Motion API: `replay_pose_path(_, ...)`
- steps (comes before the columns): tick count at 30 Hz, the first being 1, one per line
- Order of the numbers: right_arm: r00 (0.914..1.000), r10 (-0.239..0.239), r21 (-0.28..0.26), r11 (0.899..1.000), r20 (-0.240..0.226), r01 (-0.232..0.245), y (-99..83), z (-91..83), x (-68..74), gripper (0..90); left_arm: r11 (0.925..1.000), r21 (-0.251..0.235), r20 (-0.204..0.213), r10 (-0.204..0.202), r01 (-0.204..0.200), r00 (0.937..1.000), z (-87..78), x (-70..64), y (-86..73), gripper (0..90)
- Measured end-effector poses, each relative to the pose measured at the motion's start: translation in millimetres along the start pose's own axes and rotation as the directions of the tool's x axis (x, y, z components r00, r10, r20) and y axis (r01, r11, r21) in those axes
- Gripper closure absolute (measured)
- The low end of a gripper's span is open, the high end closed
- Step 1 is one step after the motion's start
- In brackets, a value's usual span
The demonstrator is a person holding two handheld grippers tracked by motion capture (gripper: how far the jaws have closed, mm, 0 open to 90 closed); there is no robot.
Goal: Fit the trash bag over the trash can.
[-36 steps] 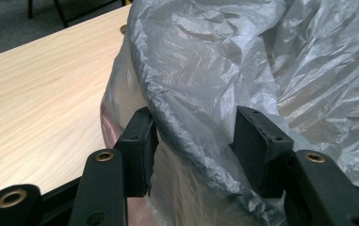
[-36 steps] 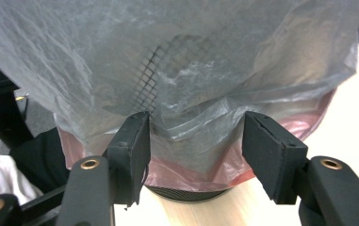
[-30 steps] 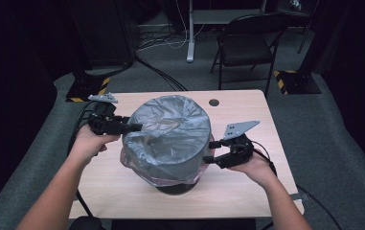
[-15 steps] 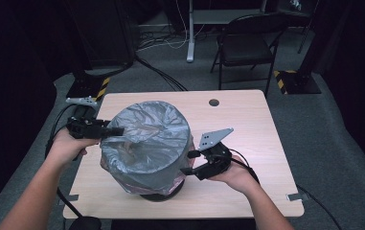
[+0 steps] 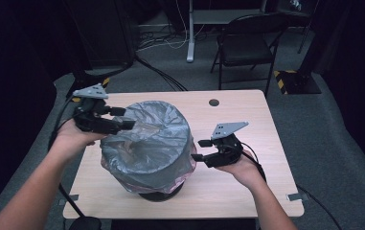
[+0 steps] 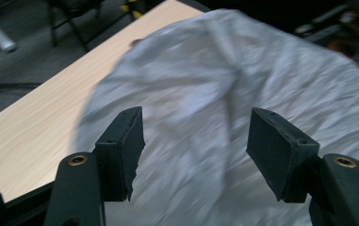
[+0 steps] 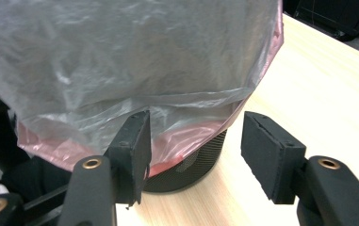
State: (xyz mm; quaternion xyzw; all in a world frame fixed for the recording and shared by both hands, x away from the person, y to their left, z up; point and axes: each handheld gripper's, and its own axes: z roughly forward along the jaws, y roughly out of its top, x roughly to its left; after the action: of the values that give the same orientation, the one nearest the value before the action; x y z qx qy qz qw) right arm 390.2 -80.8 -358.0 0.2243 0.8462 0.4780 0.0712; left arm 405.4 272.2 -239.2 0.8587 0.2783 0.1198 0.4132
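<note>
dark floor and black curtains surround a light wooden table [image 5: 247,124], with a folding chair [image 5: 247,45] standing behind it and cables trailing across the carpet. on the table stands a black mesh bin [image 7: 191,165], round, upright, toward the person's side and a little left of the middle. a grey plastic bag [image 5: 146,143] is pulled over the bin's mouth and hangs down its outside, with a pink bag edge [image 7: 186,141] showing under the grey hem. the grey film is wrinkled and sags slightly into the opening.

the left gripper [image 5: 118,118] sits at the bin's upper left rim, held in the person's left hand [image 5: 72,139]. its jaws stand apart, with nothing pinched between them; in the left gripper view the pale bag [image 6: 243,94] lies spread beyond the open pads, somewhat blurred. whether the tips touch the film cannot be told.

the right gripper [image 5: 200,150] is just beside the bin's right side, low near the bag's hem, held in the right hand [image 5: 242,165]. its jaws are also spread wide and grip nothing; in the right gripper view the hem hangs just past the left pad [image 7: 134,141], and bare tabletop shows behind the other pad.
</note>
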Motion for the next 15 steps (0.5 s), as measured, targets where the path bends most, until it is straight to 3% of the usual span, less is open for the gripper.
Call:
replay_pose_path(2,0.9999,0.011,-0.005,1.000,0.005,-0.011,-1.1,2.3,-2.0,43.7,0.9991,0.006,0.027,0.041,-0.041,0.9988,11.0,-8.6,8.8,36.4)
replay_pose_path(6,0.9992,0.041,-0.003,0.999,0.006,-0.041,-5.1,9.9,-3.8,48.1,0.9986,0.008,0.078,0.052,-0.053,0.9956,28.3,-18.9,19.9,36.2)
replay_pose_path(8,0.9992,0.040,0.006,0.999,0.002,-0.040,-7.0,13.5,-4.4,48.3,0.9983,0.004,0.089,0.058,-0.059,0.9943,33.2,-20.9,22.1,35.9)
replay_pose_path(15,0.9989,0.039,0.029,0.999,-0.024,-0.038,-9.6,20.9,-5.1,63.5,0.9977,0.002,0.110,0.068,-0.068,0.9916,43.6,-21.0,26.4,33.2)
